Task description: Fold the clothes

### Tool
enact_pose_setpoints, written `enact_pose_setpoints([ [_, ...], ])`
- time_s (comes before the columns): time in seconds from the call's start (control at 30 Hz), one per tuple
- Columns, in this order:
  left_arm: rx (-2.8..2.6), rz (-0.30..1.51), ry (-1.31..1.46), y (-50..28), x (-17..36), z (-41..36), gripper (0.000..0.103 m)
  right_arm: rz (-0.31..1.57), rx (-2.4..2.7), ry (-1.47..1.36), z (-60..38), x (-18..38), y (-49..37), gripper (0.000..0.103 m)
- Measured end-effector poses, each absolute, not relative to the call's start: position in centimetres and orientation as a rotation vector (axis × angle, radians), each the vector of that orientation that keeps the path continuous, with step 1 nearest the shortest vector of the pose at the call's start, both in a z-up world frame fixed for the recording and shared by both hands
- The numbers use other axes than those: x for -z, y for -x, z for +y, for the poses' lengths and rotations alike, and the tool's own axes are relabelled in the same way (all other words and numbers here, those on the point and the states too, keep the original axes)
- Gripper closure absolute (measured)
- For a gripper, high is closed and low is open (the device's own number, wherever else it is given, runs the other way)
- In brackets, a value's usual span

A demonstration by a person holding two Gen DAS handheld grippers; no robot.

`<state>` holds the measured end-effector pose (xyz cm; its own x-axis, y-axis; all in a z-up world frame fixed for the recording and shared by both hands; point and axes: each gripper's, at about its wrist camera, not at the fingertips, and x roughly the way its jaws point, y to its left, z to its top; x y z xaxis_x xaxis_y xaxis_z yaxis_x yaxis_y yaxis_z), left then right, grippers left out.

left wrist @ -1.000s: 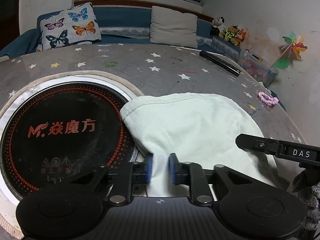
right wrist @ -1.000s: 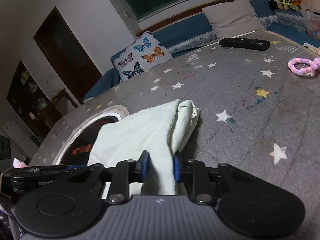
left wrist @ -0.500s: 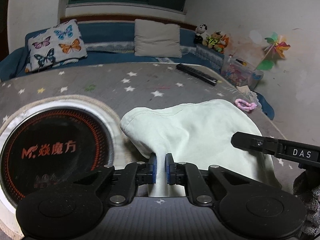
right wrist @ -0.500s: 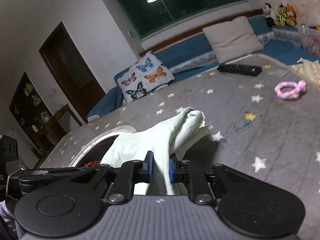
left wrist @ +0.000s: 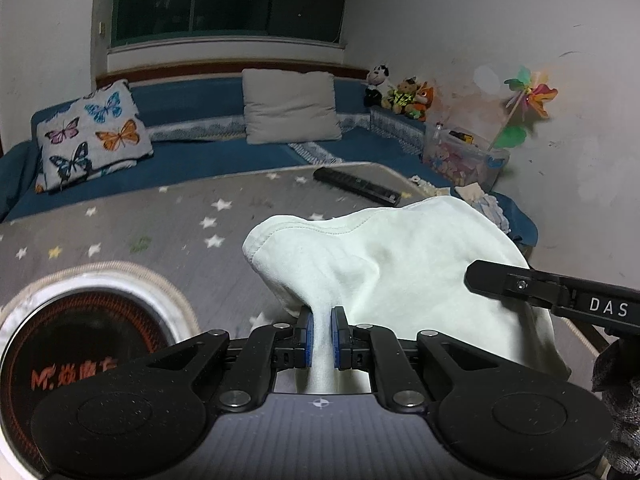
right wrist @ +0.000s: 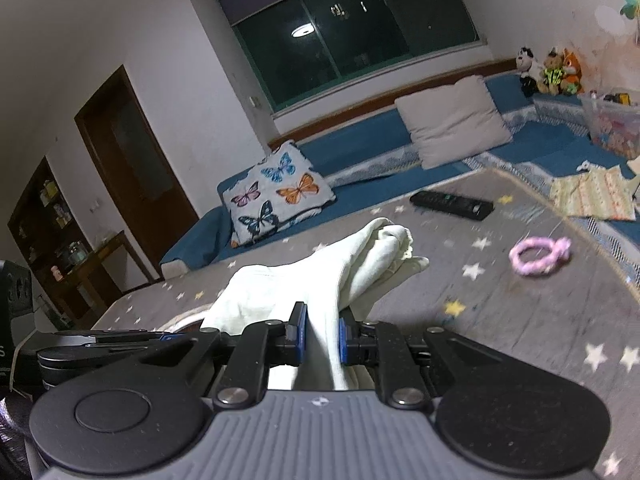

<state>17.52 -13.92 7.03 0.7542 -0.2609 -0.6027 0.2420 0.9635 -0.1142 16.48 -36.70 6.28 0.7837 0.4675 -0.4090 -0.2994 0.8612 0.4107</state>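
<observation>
Garment (left wrist: pixel 404 264): pale mint-white cloth, pinched by both tongs and hanging between them above the table (left wrist: pixel 168 224), bunched rather than flat.

Left tongs (left wrist: pixel 319 330): blue pads pressed onto a narrow pinch of the cloth's near edge; jaws nearly together with only fabric between. From there the cloth fans up and right into a wide sheet with a stitched hem along its top edge.

Right tongs (right wrist: pixel 320 334): also clamped on a fold of the same garment (right wrist: pixel 352 272), jaws a little wider than the left pair, a thicker roll of fabric between the pads. Beyond the pads the cloth runs away from the camera in stacked layers; its far end has a small scalloped trim. Can't tell whether that far end touches the table.

In the left view the right tool's black arm, lettered DAS, crosses in front of the cloth's right side.

Table cover is grey with white and yellow stars. On it: round black cooktop (left wrist: pixel 76 344) with orange lettering to the left of the garment, black remote control (left wrist: pixel 356 191) at the far edge, pink ring-shaped toy (right wrist: pixel 538 258) well right of the cloth.
</observation>
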Motion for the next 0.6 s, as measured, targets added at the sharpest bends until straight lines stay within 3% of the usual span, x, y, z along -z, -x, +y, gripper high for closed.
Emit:
enact_pose_setpoints([
  [0.6, 0.265, 0.714, 0.004, -21.0, -5.7, -16.9, 0.093, 0.547, -0.393, -0.343, -39.8, -5.2, -19.4, 0.089],
])
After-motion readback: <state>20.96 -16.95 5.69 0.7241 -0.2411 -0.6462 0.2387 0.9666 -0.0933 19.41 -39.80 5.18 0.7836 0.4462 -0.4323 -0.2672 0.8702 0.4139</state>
